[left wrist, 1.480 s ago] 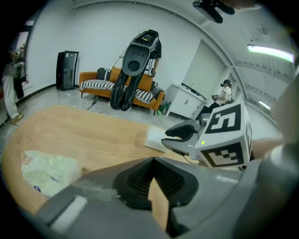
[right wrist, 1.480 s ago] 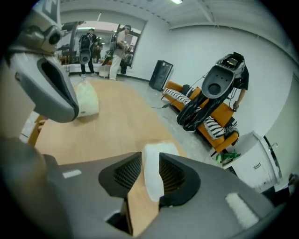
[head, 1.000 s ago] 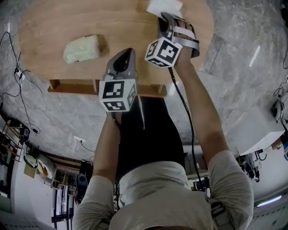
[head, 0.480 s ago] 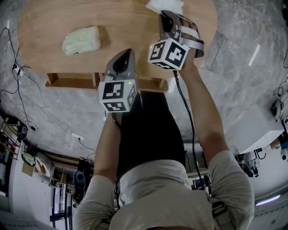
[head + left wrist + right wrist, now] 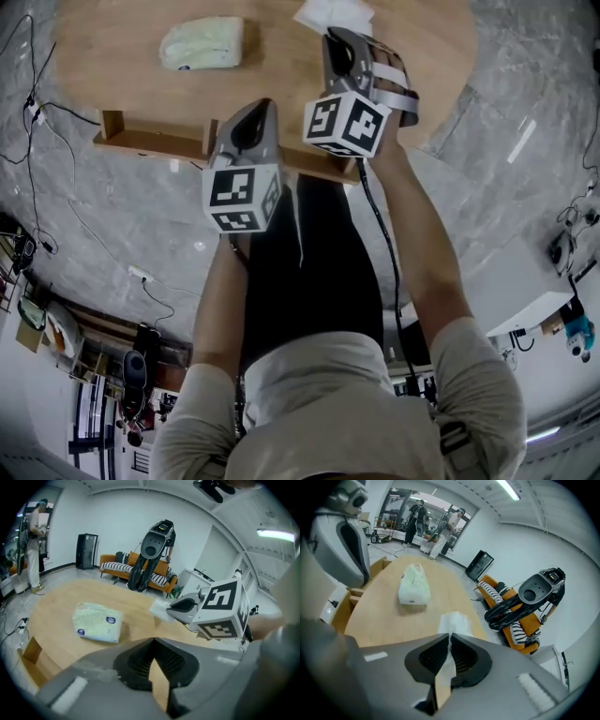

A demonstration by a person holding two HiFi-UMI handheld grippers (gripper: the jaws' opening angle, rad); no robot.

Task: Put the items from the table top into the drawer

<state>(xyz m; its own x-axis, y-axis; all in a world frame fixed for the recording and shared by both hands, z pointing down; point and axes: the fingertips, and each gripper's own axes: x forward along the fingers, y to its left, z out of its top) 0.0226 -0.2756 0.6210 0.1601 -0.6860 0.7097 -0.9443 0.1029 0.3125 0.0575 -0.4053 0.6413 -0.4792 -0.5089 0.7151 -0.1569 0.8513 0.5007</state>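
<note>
Arms: both of the person's forearms reach up the middle of the head view, one claw in each hand, marker cubes facing the camera.
Left claw (image 5: 153, 641): pads together at the tips and nothing pinched. Only worktop wood shows through the slit beneath them, low in the left gripper view.
Right claw (image 5: 450, 637): clamped tight on the white napkin (image 5: 453, 619), with a thin fold running down between the pads.
White napkin: its loose end fans out just past the claw tips, at the top centre of the head view. Whether it rests on the wood cannot be told.
Drawer (image 5: 150, 142): there it is, pulled open, its wooden rim jutting out under the worktop's near edge at the upper left of the head view. The left claw's nose overlaps that rim.
Worktop (image 5: 272, 61): rounded, light wood, filling the top of the head view.
Soft packet (image 5: 97, 622): pale green-white with small blue marks, lying flat on the worktop, left of the napkin and well apart from both claws.
Background: an orange sofa (image 5: 165, 573) stands against the white wall beyond the worktop, with a grey-and-black machine (image 5: 152, 550) in front of it.
</note>
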